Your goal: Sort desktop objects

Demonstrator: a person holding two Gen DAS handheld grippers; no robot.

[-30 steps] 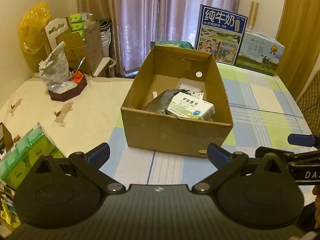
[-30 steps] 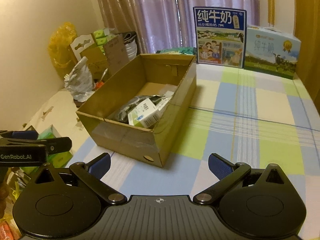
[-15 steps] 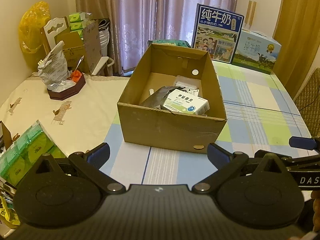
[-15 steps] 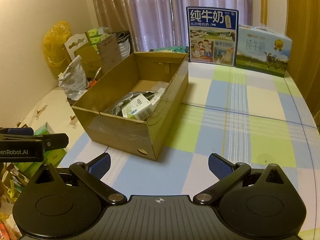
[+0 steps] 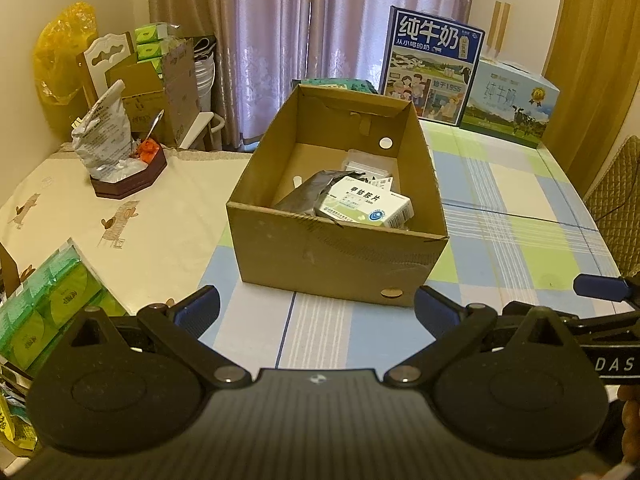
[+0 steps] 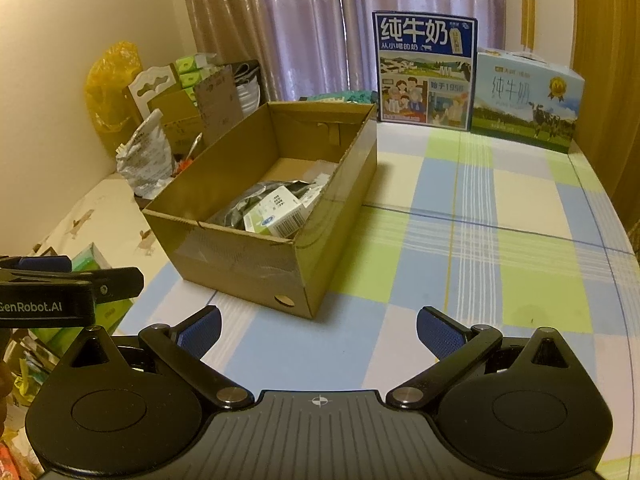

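Room: purple curtains [image 5: 304,32] hang behind the tabletop, with a pale wall to the left.
Tabletop: a blue, green and white checked cloth [image 6: 500,240] covers the right part; a cream cloth with small animal prints [image 5: 132,208] covers the left part.
Cardboard box: the open box [image 5: 340,256] stands on the checked cloth, ahead of both tongs and apart from them.
Box contents: a white and green medicine carton [image 5: 368,204] lies on top of a dark foil pouch [image 5: 308,196]; a clear plastic container [image 5: 366,162] sits farther back inside.
Left tongs: the left tongs [image 5: 316,304] are spread wide with nothing between the blue pads, hovering over the cloth short of the box's near wall.
Right tongs: the right tongs [image 6: 318,326] are likewise spread wide and carry nothing, held over the cloth to the right of the box's near corner.
Back edge: a dark blue milk carton case [image 6: 426,68] stands upright beside a light blue milk case [image 6: 528,102], well behind the box.
Left side: a crumpled silver bag [image 5: 104,132] sits in a dark brown tray [image 5: 128,182]; green tissue packs [image 5: 48,308] lie at the near left edge.
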